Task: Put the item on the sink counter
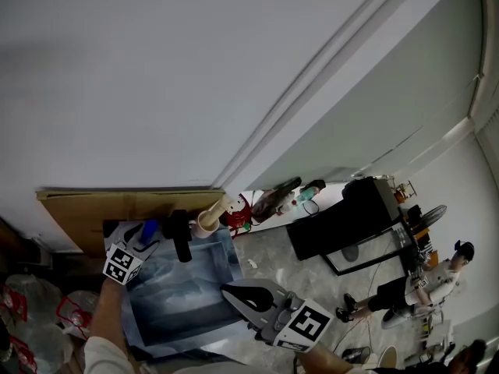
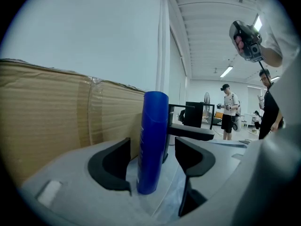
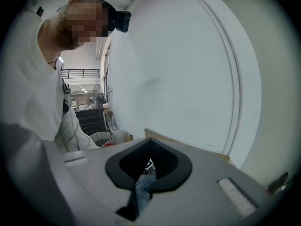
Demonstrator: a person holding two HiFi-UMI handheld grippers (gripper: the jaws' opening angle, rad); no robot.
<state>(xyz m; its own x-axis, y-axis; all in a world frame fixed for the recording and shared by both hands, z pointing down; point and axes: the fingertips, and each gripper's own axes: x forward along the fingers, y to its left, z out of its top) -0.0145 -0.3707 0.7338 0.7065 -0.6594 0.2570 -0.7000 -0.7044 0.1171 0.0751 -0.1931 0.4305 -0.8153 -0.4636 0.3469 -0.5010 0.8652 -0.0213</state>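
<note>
At lower left I see my left gripper (image 1: 139, 245) with a blue bottle (image 1: 148, 230) at its tip, beside a black faucet (image 1: 182, 238) above a grey sink (image 1: 175, 306). My right gripper (image 1: 236, 293) sits lower centre.

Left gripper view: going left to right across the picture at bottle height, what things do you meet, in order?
cardboard sheet → blue bottle → black faucet → standing person far in the background
</note>
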